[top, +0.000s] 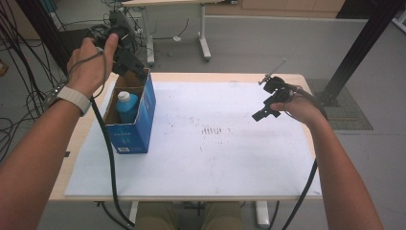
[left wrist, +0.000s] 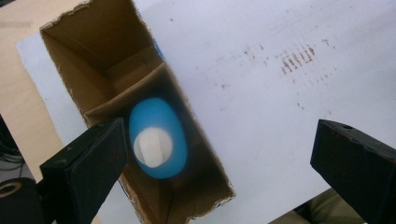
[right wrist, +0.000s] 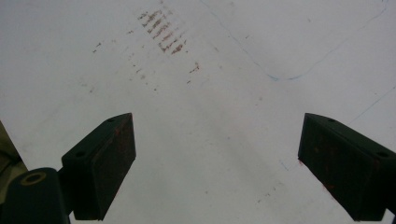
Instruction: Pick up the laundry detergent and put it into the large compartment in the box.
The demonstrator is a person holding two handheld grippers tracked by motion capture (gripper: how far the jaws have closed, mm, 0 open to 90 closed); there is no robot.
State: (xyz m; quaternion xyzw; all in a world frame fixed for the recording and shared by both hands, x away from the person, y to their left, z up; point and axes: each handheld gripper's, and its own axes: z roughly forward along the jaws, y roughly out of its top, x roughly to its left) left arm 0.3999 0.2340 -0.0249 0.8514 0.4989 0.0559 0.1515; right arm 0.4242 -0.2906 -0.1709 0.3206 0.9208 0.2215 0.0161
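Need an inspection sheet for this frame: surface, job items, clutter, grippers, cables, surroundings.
Surface: white sheet on a wooden table; brown smudges near the middle.
Job's things: blue bottle with white cap stands upright inside the open blue carton, at the table's left.
Clutter: nothing seen.
Grippers: left gripper above the carton, jaws open, nothing between them; right gripper over the bare sheet, open, empty.
Cables: one black cable trails from each gripper off the near edge.
Surroundings: grey floor, second table behind, cable tangle at far left.
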